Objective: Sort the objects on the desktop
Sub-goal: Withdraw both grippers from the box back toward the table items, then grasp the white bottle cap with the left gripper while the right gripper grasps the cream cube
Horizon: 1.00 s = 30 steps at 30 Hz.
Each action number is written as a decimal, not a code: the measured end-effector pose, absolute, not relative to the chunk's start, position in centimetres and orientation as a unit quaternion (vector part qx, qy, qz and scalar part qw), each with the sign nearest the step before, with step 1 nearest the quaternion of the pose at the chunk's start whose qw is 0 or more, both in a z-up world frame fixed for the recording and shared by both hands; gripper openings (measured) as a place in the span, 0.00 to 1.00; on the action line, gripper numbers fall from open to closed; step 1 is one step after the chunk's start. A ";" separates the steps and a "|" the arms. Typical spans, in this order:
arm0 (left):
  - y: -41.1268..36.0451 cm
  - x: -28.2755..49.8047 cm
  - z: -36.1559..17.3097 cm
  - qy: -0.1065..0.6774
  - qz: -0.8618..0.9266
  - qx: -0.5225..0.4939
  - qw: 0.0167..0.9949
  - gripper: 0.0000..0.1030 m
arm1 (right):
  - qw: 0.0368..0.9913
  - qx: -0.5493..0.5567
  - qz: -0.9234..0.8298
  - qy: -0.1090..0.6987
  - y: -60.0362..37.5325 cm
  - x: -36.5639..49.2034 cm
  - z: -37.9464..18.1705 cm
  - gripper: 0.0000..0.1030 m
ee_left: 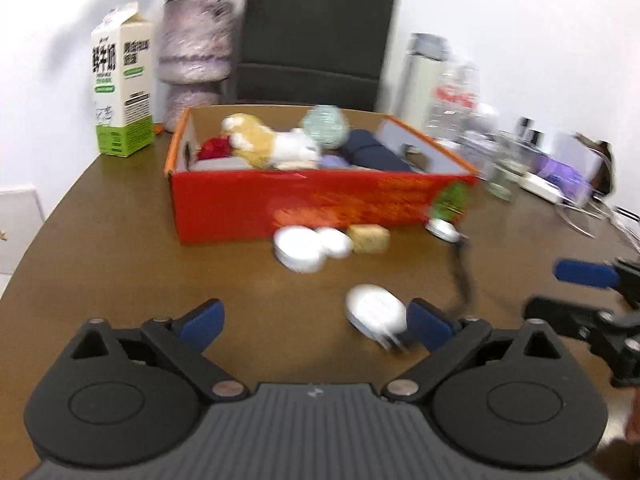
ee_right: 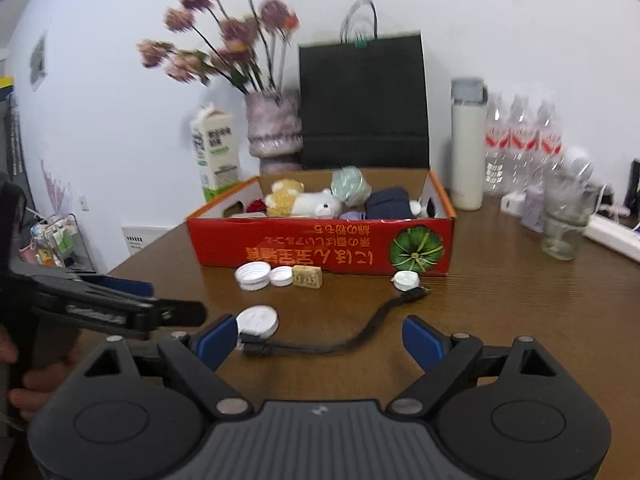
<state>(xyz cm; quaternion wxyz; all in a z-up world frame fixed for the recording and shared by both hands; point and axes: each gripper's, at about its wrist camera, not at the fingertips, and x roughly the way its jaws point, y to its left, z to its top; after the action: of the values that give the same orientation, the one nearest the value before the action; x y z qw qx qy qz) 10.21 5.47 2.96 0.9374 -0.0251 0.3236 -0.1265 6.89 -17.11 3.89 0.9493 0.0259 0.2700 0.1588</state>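
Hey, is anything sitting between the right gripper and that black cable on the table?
Nothing visible. The right gripper is open, and the short black cable lies on bare brown wooden table right between and ahead of its blue fingers. The round white disc sits at the cable's left end, beside the left finger, not across the path.
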 end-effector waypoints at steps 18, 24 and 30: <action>6.6 17.9 0.3 0.325 -0.163 -0.043 0.931 0.71 | 0.934 0.081 0.155 0.312 -12.8 20.0 0.7 0.70; 6.0 17.1 0.4 0.315 -0.177 -0.021 0.932 0.72 | 0.926 0.072 0.170 0.329 -11.9 20.7 -0.6 0.47; 4.8 17.6 0.0 0.323 -0.155 0.002 0.934 0.51 | 0.935 0.057 0.152 0.314 -12.1 19.5 -0.4 0.31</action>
<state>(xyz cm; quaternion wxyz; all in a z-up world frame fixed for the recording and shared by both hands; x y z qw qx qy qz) 17.64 4.84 0.01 0.9336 0.0022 0.3230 -0.1552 19.55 -12.08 -0.45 0.9354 0.0574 0.3141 0.1521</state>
